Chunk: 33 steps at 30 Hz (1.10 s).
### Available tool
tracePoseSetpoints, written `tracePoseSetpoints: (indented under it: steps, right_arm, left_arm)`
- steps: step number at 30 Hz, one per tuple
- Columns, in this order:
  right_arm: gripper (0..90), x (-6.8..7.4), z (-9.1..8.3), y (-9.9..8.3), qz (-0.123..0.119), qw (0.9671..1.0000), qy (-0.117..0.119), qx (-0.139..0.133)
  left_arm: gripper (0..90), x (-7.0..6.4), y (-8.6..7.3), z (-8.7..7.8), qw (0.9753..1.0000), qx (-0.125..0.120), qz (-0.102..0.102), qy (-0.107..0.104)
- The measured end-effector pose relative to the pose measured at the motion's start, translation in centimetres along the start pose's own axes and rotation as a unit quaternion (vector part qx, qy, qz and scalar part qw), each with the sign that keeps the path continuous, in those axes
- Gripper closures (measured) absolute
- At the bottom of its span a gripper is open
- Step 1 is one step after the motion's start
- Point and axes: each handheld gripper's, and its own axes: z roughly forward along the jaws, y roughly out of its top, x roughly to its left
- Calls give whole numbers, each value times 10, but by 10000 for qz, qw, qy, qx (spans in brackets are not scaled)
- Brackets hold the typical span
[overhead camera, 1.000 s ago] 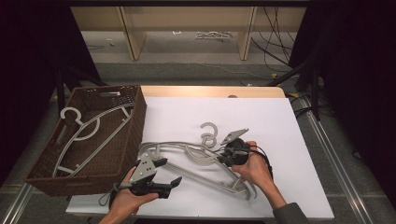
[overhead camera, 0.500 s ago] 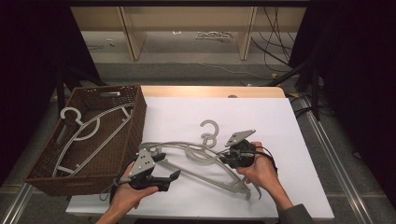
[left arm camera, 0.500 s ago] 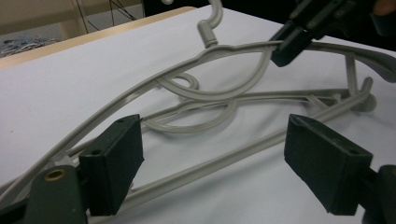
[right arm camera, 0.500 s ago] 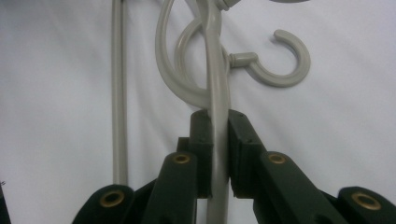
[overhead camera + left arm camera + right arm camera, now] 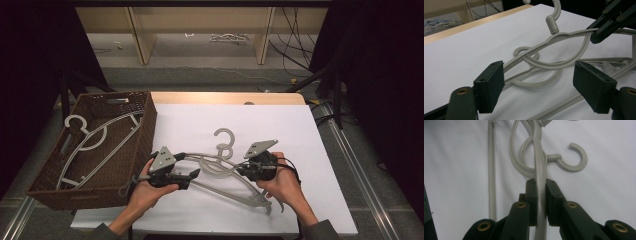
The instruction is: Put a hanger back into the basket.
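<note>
- Pinching the upper hanger [image 5: 539, 172], the right gripper [image 5: 541, 195] should lift slowly
- left gripper [image 5: 539, 82], jaws spread, should pin the lower hanger [image 5: 541, 83] so they untangle

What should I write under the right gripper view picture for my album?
The right tool pinches a grey hanger above the white table.

White-topped table [image 5: 310, 135], grey hangers [image 5: 225, 167] tangled mid-table, wicker basket [image 5: 135, 150] at left edge

Left gripper [image 5: 192, 174] fingers spread wide, low over table; right gripper [image 5: 241, 171] fingers clamped together.
</note>
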Motion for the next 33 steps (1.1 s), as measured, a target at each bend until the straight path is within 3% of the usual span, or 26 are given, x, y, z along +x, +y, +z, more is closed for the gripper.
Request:
tracePoseSetpoints:
  steps: [4,7,9,10,13,15,16,20,24,26,29,30,33]
  right_arm:
    - [820,0,-1,1,-82,9999,-18,-59]
    - [820,1,-2,1,-40,10000,-22,-55]
    - [819,1,-1,1,-62,9999,-41,-121]
    - [820,1,-1,1,-124,9998,-65,-153]
    - [820,1,-2,2,-123,9998,-84,-153]
    - [820,1,-2,2,-120,9998,-80,-157]
    - [820,2,-3,2,-106,9998,-71,-146]
    - [819,1,-3,2,-108,9998,-63,-139]
    - [819,0,-3,2,-149,9998,-73,-79]
    - [819,0,-4,2,-152,9998,-63,-91]
    - [819,0,-3,3,-221,9995,-80,-189]
    - [819,1,-5,3,-185,9997,-75,-137]
    - [818,-1,-5,3,-243,9994,-77,-246]
  left_arm:
    - [265,1,10,15,9996,186,208,-67]
    - [305,3,17,24,9976,417,545,-13]
    - [313,3,20,31,9976,469,499,-57]
    - [333,4,22,33,9960,609,653,-31]
    - [343,5,26,39,9949,744,661,-162]
    - [358,5,29,43,9943,773,719,-144]
    - [370,5,31,44,9929,865,803,-163]
    - [455,7,36,54,9918,898,867,-282]
    - [501,6,38,59,9877,982,1126,-465]
    - [520,6,38,63,9840,1111,1311,-471]
    - [584,7,40,66,9814,1180,1433,-484]
    - [597,7,41,65,9781,1238,1597,-493]
    - [643,5,44,63,9717,1254,1952,-455]
